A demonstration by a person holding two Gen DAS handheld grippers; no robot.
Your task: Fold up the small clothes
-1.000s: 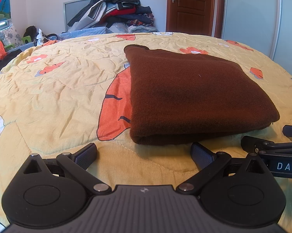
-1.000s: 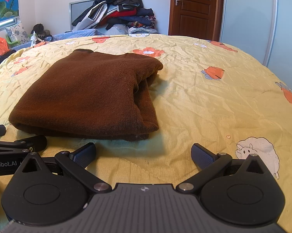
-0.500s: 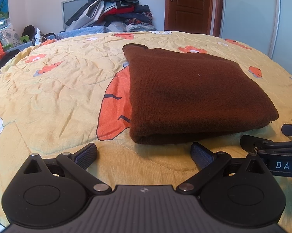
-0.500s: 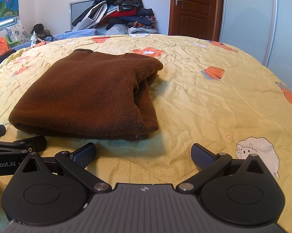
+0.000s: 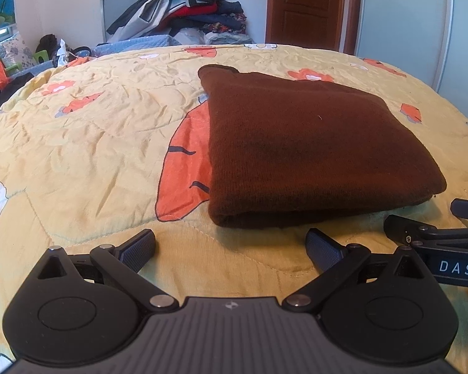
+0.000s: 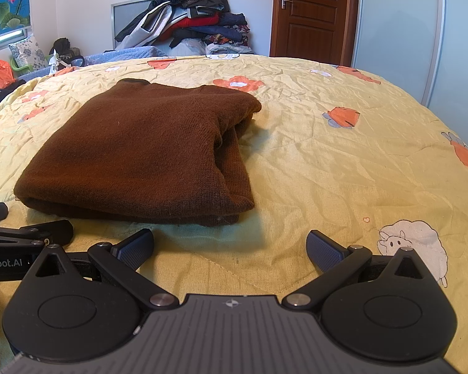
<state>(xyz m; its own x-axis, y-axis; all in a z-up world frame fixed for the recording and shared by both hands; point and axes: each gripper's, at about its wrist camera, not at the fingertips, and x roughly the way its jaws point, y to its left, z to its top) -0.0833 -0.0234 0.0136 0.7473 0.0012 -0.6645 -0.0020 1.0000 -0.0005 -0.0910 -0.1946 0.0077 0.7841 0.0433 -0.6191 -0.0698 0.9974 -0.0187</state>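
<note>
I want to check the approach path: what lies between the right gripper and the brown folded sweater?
Only bare yellow quilt lies between the right gripper and the brown folded sweater; the right wrist view shows it.

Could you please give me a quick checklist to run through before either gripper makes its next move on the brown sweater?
1. Left gripper open and holding nothing: ok.
2. Right gripper open and holding nothing: ok.
3. Both grippers clear of the brown sweater, with bare quilt between fingertips and its near edge: ok.
4. Sweater folded into a compact stack: ok, though the layers on its right side look loose and uneven in the right wrist view.
5. Sweater lies fully on the quilt, away from the bed's edges: ok.
6. Sleeves tucked neatly inside the fold: cannot tell, they are hidden.
</note>
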